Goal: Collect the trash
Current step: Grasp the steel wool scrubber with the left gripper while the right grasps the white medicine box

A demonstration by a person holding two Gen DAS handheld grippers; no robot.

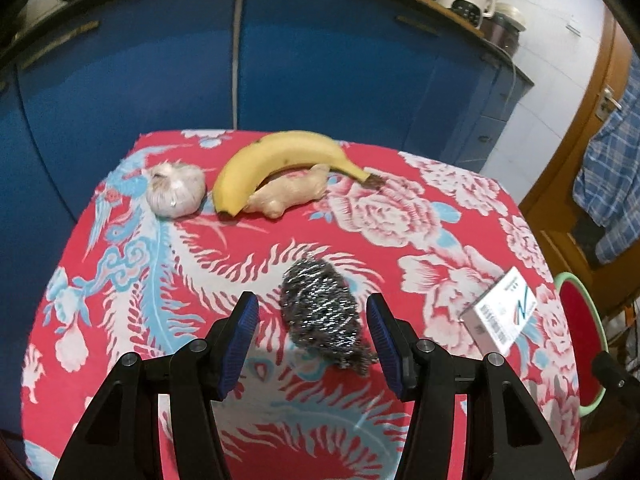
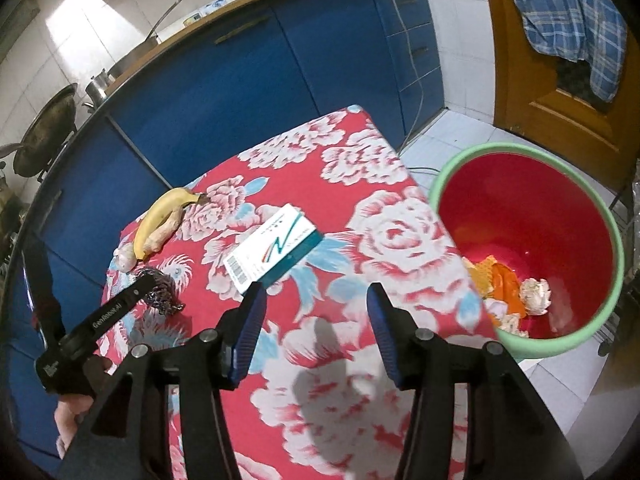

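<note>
A steel wool scourer (image 1: 320,312) lies on the red floral tablecloth (image 1: 400,216), between the fingers of my left gripper (image 1: 312,298). The jaws are open and the blue pads stand clear of it on both sides. A white and teal carton (image 2: 272,246) lies flat just beyond the left fingertip of my right gripper (image 2: 317,287), which is open over bare cloth with nothing between its fingers. The same carton (image 1: 500,312) sits at the table's right edge in the left wrist view. A red bin with a green rim (image 2: 520,148) stands on the floor right of the table, holding orange peel (image 2: 504,284) and crumpled paper (image 2: 536,292).
A banana (image 1: 276,160), a ginger root (image 1: 292,192) and a garlic bulb (image 1: 176,194) lie at the table's far side. Blue cabinets (image 1: 320,60) stand close behind. A wooden door with a checked cloth (image 2: 568,20) is at the right. A hand (image 2: 68,412) holds the left tool.
</note>
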